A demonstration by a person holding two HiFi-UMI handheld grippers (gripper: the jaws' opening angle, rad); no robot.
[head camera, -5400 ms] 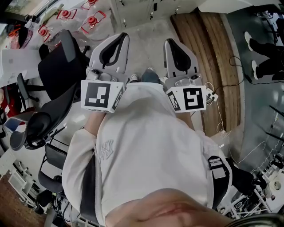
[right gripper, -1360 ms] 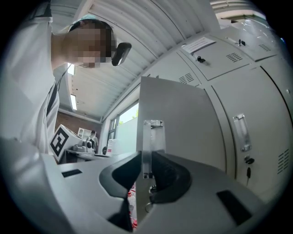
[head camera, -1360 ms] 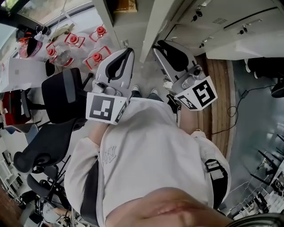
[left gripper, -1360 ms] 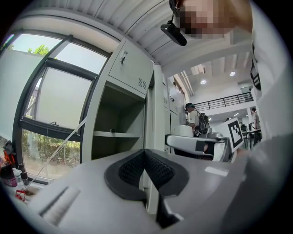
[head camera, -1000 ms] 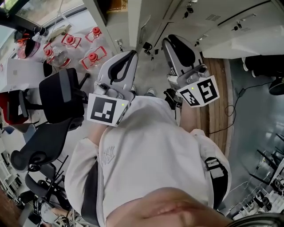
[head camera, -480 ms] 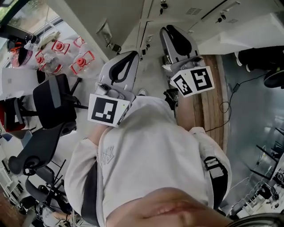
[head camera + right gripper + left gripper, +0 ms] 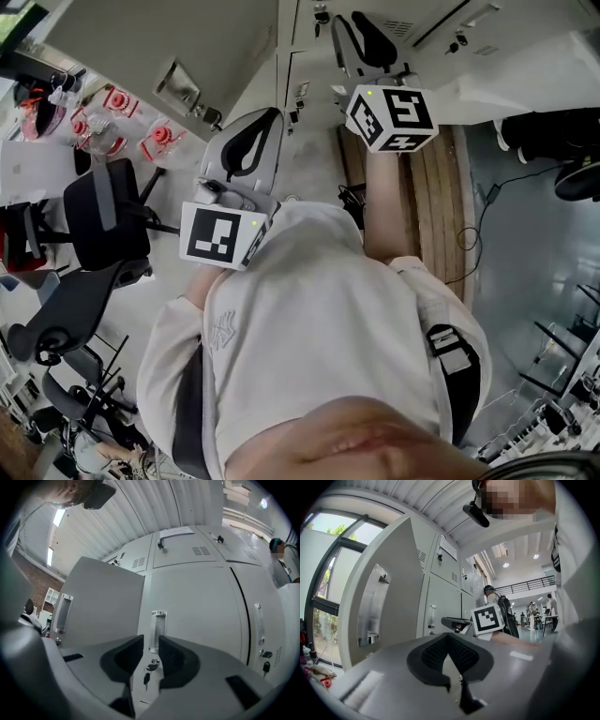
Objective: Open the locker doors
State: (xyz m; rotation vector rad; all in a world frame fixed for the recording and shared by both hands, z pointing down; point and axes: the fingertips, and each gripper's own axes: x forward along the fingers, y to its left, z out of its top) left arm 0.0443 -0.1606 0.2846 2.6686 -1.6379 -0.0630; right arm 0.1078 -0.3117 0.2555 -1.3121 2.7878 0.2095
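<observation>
Head view first: the left gripper (image 7: 246, 155) is held low in front of the person's chest, near an open door (image 7: 159, 47) that's swung out at the top left. The right gripper (image 7: 361, 42) is stretched way forward at the lockers (image 7: 441, 23). Office chairs (image 7: 98, 202) sit off to the left, well apart from all this.

Left gripper view: the pads meet at the tips and there's nothing in them, so it's just along for the ride. The open door fills the left side, edge-on-ish, with its handle showing.

Right gripper view: the jaws are a little apart with nothing between them, pointed straight at a closed door (image 7: 197, 606). Through the gap you can see its handle recess (image 7: 158, 631) and, just under it, a key (image 7: 146, 679) hanging from the lock. The gripper is near the door but isn't touching it as far as I can tell.

My take on handling: painted sheet metal, so stiff, fairly light on the hinges, and too slick to pinch on the flat face. The recess is the place to grab: hook one jaw in and pull. I can't tell if it's locked, so the key might need a turn first, and that's a small fiddly thing to clamp on
</observation>
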